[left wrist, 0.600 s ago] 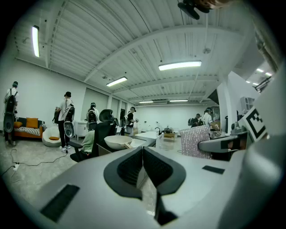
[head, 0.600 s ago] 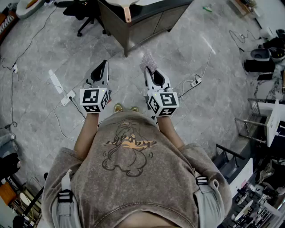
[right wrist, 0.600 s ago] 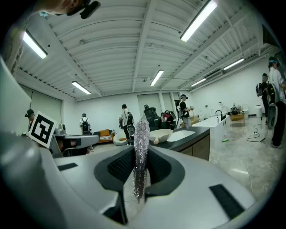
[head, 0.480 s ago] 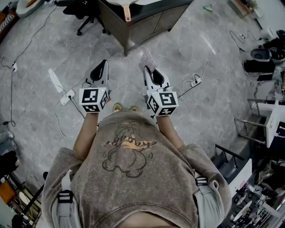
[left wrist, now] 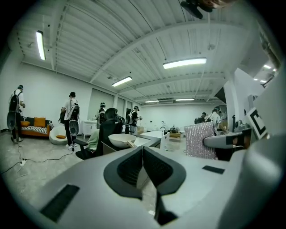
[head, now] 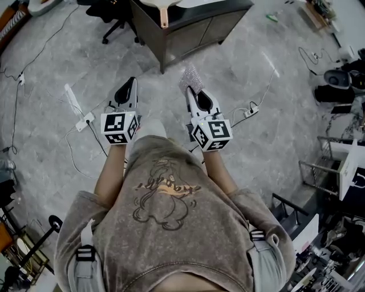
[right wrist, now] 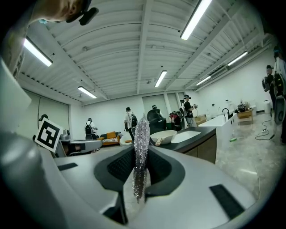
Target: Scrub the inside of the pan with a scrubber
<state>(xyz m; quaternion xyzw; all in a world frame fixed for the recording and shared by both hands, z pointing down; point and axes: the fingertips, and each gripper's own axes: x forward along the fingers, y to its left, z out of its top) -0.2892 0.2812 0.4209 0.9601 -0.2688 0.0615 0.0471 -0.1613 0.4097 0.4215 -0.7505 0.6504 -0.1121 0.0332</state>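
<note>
the left gripper (head: 132, 83) has its jaws pressed together with nothing between them. the right gripper (head: 193, 92) is clamped on a glittery silver scrubber (head: 191, 78), which stands on edge and pokes out past the tips. both hang over the grey floor (head: 268, 142), well apart from the white pan (head: 161, 4) at the dark worktop's (head: 222, 9) near edge.

Marble floor (head: 239, 68), power strip (head: 72, 100) (white) and cables (head: 263, 94), dark counter (head: 194, 28) bearing a pan (right wrist: 163, 135)
</note>
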